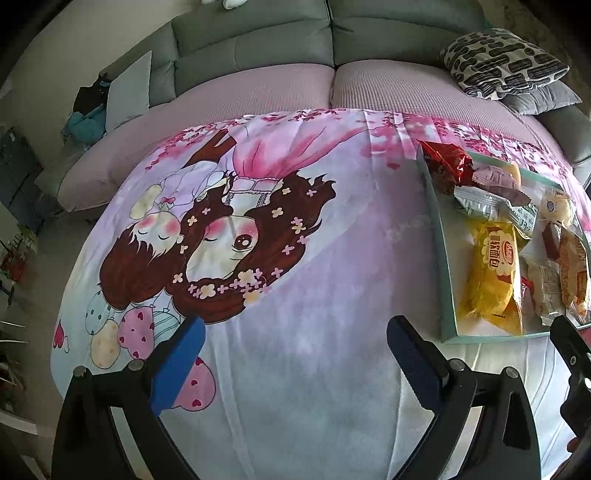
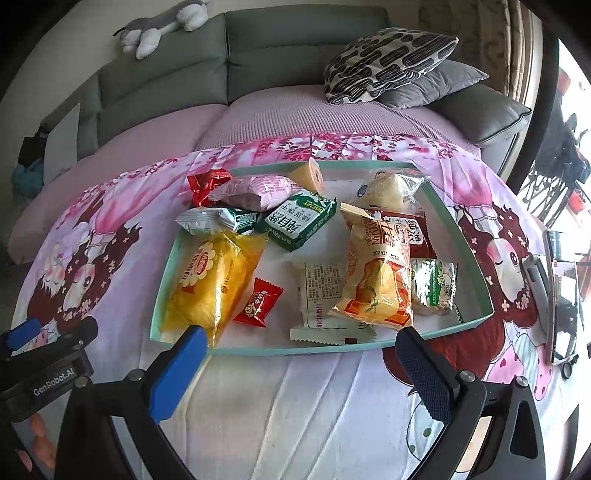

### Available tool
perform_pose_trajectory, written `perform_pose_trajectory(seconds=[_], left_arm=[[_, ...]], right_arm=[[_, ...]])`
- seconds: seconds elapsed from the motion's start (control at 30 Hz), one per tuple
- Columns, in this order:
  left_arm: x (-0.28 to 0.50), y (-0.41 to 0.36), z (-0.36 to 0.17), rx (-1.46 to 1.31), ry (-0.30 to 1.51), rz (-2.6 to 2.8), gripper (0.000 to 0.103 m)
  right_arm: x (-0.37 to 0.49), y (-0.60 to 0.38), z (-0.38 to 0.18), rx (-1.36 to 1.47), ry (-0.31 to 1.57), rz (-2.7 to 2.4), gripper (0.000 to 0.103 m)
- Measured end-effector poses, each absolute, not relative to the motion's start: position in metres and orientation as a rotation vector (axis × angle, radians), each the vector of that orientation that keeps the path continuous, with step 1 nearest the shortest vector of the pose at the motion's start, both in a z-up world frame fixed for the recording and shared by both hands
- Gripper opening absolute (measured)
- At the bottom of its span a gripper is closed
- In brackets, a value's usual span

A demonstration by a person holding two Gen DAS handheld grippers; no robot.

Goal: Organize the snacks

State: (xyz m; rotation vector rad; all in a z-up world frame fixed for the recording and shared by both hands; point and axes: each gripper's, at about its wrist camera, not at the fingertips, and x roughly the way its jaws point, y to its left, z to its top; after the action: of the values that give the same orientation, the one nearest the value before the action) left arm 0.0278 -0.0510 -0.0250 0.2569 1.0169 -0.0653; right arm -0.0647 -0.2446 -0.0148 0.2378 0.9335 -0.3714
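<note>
A shallow teal tray [image 2: 484, 295] lies on a cartoon-print cloth and holds several wrapped snacks: a yellow bread pack [image 2: 207, 280], a small red candy [image 2: 258, 303], a white packet [image 2: 323, 295], an orange pack [image 2: 376, 269], a green biscuit pack [image 2: 299, 219] and a pink pack [image 2: 258, 188]. My right gripper [image 2: 299, 345] is open and empty just in front of the tray's near rim. My left gripper [image 1: 295, 332] is open and empty over bare cloth, left of the tray [image 1: 437, 236]. The yellow bread pack [image 1: 491, 273] shows there too.
The cloth [image 1: 295, 369] covers a round table in front of a grey sofa [image 2: 295, 48] with patterned cushions [image 2: 388, 62]. A phone-like device [image 2: 561, 295] lies at the table's right edge. A plush toy [image 2: 162, 26] rests on the sofa back.
</note>
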Motion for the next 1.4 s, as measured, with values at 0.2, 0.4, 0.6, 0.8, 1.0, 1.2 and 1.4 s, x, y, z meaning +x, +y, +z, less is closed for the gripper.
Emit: perform_pose_trajectory(seconds=[0.2,0.4,0.6,0.8,1.0,1.2,1.4], left_arm=[[0.0284,-0.0521,-0.0263,0.264,1.026,-0.058,0.099],[0.0284,-0.0514,-0.0263,0.262,1.025,-0.059,0.099],[0.0285,-0.0520,-0.0264,0.268,1.026,-0.057,0.099],[0.0291,-0.0525,-0.0268,0.271,1.027,-0.055,0.099],[0.0291,-0.0521,-0.0272,0.274,1.024,-0.051,0.099],[0.0280,-0.0487,-0.0231,0.259,1.002,-0.041,0.099],[0.0275,-0.0505,-0.0229,0.253,1.003,-0.052,0.099]], right_arm=[[-0.0648,-0.2446,-0.0145,0.239,0.933,-0.372,0.103],[-0.0650,-0.2450,-0.0145,0.240,0.934,-0.373,0.103],[-0.0649,-0.2452,-0.0147,0.240,0.935,-0.373,0.103],[-0.0649,-0.2452,-0.0149,0.240,0.935,-0.373,0.103],[-0.0646,-0.2455,-0.0153,0.240,0.936,-0.372,0.103],[-0.0655,-0.2456,-0.0156,0.241,0.937,-0.373,0.103],[-0.0673,-0.2458,-0.0163,0.242,0.938,-0.373,0.103]])
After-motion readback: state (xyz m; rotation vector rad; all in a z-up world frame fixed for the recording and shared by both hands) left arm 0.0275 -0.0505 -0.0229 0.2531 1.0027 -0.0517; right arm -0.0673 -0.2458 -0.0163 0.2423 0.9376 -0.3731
